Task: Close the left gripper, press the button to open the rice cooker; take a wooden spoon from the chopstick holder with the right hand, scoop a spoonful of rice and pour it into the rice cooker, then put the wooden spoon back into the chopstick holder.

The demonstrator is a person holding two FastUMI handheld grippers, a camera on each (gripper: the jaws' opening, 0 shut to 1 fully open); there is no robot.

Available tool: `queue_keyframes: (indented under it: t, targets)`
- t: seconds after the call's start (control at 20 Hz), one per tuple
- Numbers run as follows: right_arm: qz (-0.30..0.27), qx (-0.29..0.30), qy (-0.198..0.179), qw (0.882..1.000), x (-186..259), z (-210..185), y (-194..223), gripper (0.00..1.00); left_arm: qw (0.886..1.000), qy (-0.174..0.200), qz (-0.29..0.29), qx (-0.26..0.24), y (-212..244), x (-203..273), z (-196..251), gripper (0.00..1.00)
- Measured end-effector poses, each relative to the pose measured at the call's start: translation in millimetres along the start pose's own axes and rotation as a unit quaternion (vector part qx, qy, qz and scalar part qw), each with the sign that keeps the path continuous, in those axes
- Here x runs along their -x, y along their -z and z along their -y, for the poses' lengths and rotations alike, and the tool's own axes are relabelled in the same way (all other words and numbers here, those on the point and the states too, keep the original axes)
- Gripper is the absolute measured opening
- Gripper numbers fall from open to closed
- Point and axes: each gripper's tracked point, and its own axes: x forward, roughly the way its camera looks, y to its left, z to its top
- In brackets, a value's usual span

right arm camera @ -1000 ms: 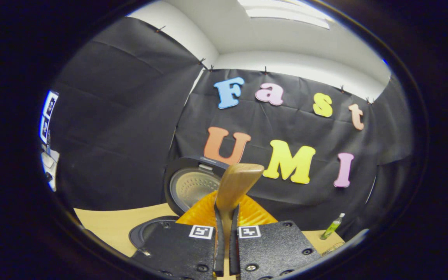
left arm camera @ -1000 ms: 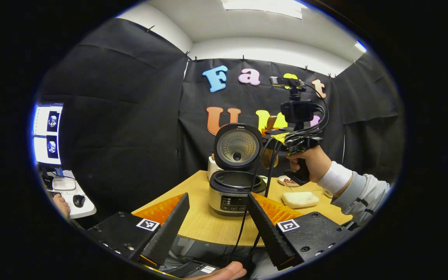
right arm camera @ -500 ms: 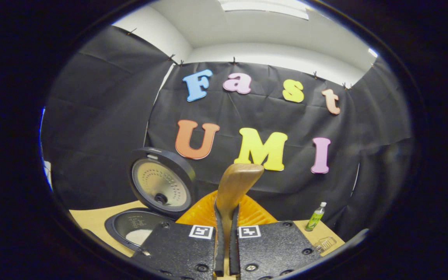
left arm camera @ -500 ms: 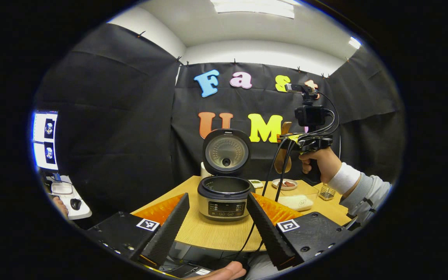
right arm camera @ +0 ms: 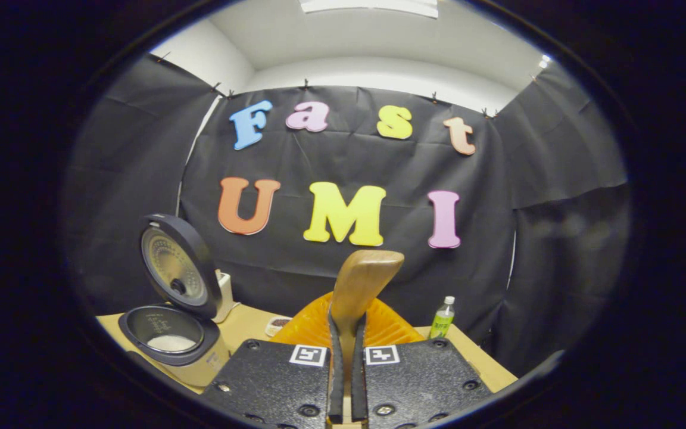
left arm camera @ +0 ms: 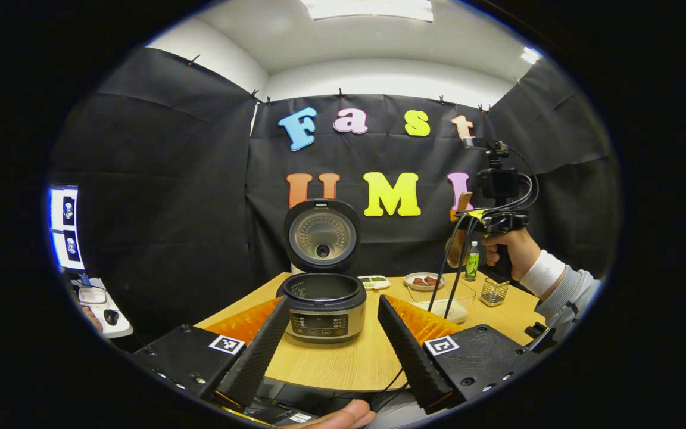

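The rice cooker [left arm camera: 323,310] stands on the wooden table [left arm camera: 355,357] with its lid [left arm camera: 321,233] raised. My left gripper [left arm camera: 332,301] is open in front of it, with nothing between its fingers. To the right, a hand [left arm camera: 510,250] holds my right gripper [left arm camera: 468,215] above the clear rice bowl [left arm camera: 445,298] and the small mesh chopstick holder [left arm camera: 493,292]. In the right gripper view, my right gripper [right arm camera: 346,325] is shut on the wooden spoon [right arm camera: 362,283], whose bowl points up. The cooker [right arm camera: 167,339] sits at lower left, with white rice in its pot.
A green bottle [left arm camera: 472,265] and two small dishes [left arm camera: 423,280] stand at the back of the table. Left of the table are a monitor [left arm camera: 64,229] and a side desk with a mouse [left arm camera: 108,316]. A hand [left arm camera: 343,416] shows at the bottom edge.
The right gripper has carried the spoon to the right, away from over the cooker and toward the rice bowl and holder. In the left gripper view the cooker now sits farther off and more to the left.
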Motion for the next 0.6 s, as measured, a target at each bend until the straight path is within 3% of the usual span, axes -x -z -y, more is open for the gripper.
queue_keyframes:
  t: [0.3,0.6]
  targets:
    - [-0.018,-0.025,0.047,0.998,-23.1,96.1,22.4,0.1,1.0,0.002,-0.008,-0.012,7.5,-16.5,26.0,0.94]
    - [-0.023,-0.023,0.058,0.998,-54.5,155.7,52.0,0.1,1.0,0.003,-0.007,-0.008,6.6,-35.6,40.6,0.94]
